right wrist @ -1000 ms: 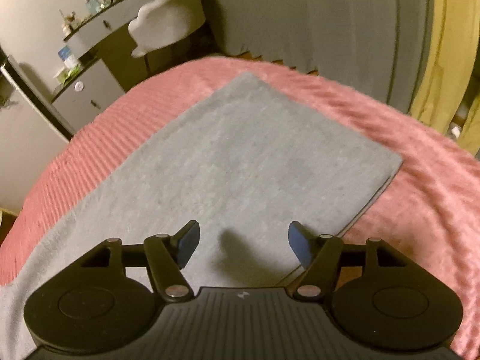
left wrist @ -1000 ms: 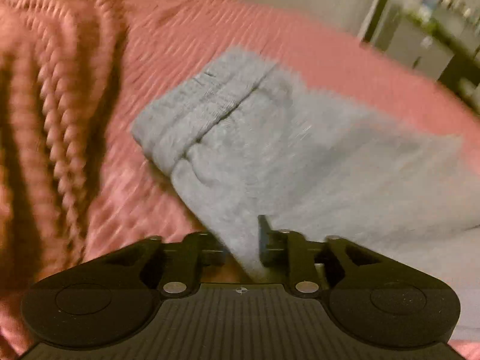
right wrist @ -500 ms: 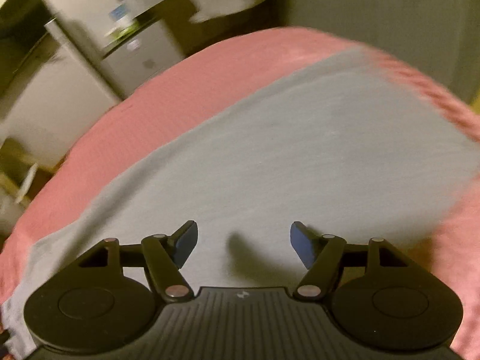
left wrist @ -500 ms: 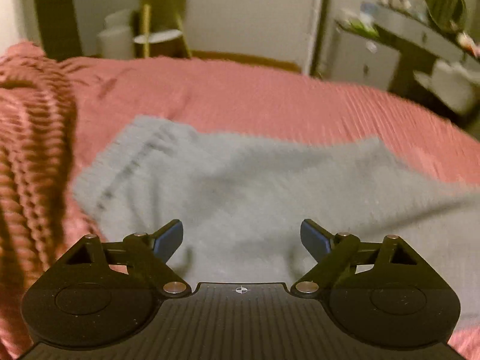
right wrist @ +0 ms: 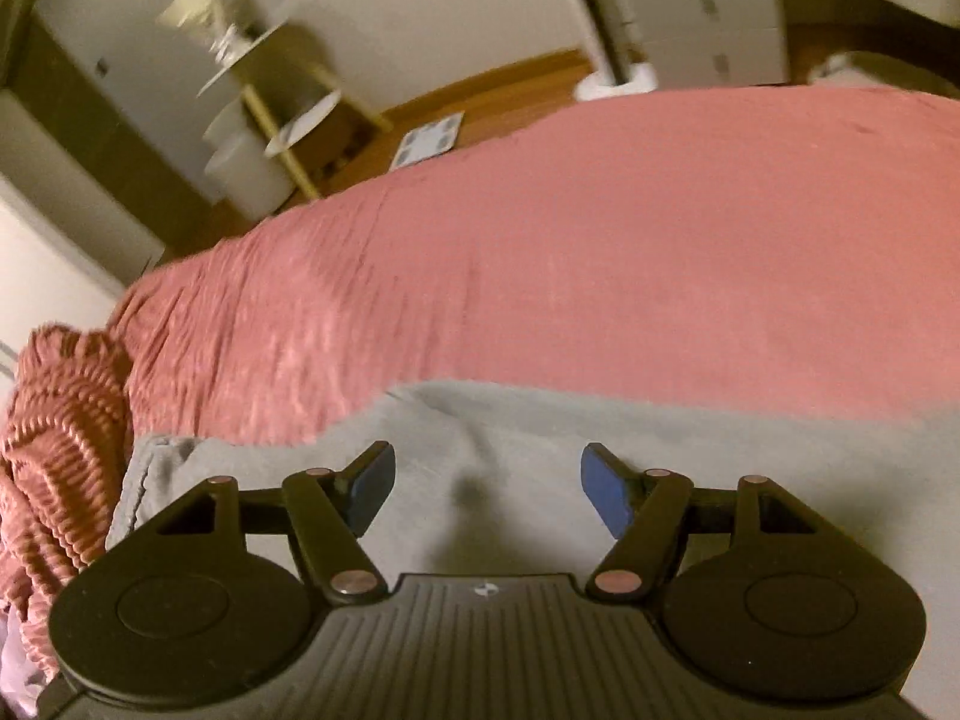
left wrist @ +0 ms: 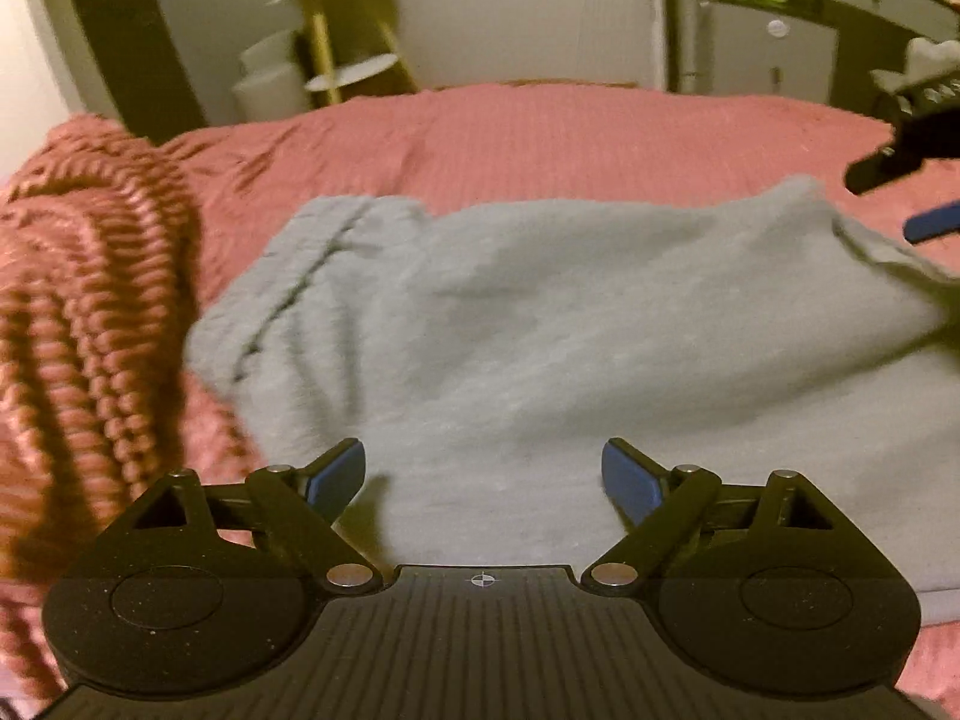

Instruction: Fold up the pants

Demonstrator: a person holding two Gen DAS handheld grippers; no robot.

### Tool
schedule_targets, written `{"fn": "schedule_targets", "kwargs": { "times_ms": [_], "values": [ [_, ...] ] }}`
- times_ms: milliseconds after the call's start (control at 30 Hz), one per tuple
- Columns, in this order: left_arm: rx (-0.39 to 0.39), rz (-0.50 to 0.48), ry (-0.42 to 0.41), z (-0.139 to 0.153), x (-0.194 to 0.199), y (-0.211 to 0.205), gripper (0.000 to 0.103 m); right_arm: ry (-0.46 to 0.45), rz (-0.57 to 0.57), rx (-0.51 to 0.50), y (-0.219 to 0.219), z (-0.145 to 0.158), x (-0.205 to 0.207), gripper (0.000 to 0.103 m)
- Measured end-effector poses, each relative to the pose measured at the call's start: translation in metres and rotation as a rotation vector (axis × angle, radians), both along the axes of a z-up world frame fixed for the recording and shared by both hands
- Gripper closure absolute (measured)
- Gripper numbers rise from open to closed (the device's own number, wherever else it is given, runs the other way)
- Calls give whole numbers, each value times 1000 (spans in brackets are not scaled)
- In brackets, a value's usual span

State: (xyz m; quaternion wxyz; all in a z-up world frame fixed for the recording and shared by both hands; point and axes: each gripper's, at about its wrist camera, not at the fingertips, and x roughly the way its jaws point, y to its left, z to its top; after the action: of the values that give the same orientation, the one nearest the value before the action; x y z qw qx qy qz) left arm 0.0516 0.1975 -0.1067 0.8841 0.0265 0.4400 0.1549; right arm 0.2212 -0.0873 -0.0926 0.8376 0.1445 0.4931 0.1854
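Note:
Grey pants lie folded on a pink bedspread, waistband toward the left. My left gripper is open and empty just above the near edge of the pants. My right gripper is open and empty over the pants near their far edge. The right gripper's fingers also show in the left wrist view, at the far right above a raised corner of the pants.
A chunky knitted pink blanket is bunched on the bed left of the pants. Beyond the bed stand a round tiered side table, a white dresser and a scale on the floor.
My left gripper let go of the pants' edge and opened, then drew back. My right gripper stayed open and swung left across the pants toward their far edge.

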Motion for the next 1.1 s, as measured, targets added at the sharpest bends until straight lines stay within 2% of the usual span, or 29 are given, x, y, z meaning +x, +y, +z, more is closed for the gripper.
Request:
{"fn": "schedule_targets", "kwargs": {
  "times_ms": [100,167,300,367,400,433,500,533,600,633,667,700,733,767,833,900,1000,1033,1100],
  "values": [
    [-31,1,10,-3,-5,12,12,82,21,41,20,-15,15,34],
    [-46,-9,9,-4,-7,16,12,93,30,71,28,-17,22,34],
    [-35,-14,-11,-2,-13,14,11,61,66,-35,47,-21,28,37],
    [-26,-22,-12,-2,-16,11,9,61,94,-101,64,-27,30,54],
    [-21,-25,-7,-3,-18,10,9,32,111,-144,71,-27,28,79],
    [-17,-28,0,-4,-19,10,9,-1,127,-192,78,-26,26,87],
    [-12,-21,6,-3,-21,10,9,-40,121,-209,80,-19,30,94],
    [-12,-13,4,-2,-23,12,9,-113,106,-250,83,-11,34,100],
    [-6,0,8,1,-26,13,9,-389,11,-505,89,8,34,103],
    [1,5,13,2,-28,14,8,-410,-49,-483,79,15,38,101],
    [7,9,15,3,-30,15,8,-356,-76,-382,65,23,40,98],
    [10,11,17,4,-33,15,8,-289,-94,-235,46,30,38,98],
    [12,14,19,5,-35,16,8,-271,-94,-170,32,35,29,96],
    [15,19,22,5,-37,16,8,-271,-81,-163,20,40,13,96],
    [19,23,30,3,-38,16,8,-277,-23,-197,-2,41,-30,94],
    [32,24,37,1,-37,13,8,-222,76,-243,-26,27,-73,94],
    [71,16,45,2,-33,2,8,-98,138,-436,-69,-18,-127,94],
    [77,11,50,4,-33,0,8,-61,121,-503,-93,-33,-144,93],
    [86,11,46,10,-36,-5,8,-52,20,-566,-137,-36,-165,92]
  ]
}}
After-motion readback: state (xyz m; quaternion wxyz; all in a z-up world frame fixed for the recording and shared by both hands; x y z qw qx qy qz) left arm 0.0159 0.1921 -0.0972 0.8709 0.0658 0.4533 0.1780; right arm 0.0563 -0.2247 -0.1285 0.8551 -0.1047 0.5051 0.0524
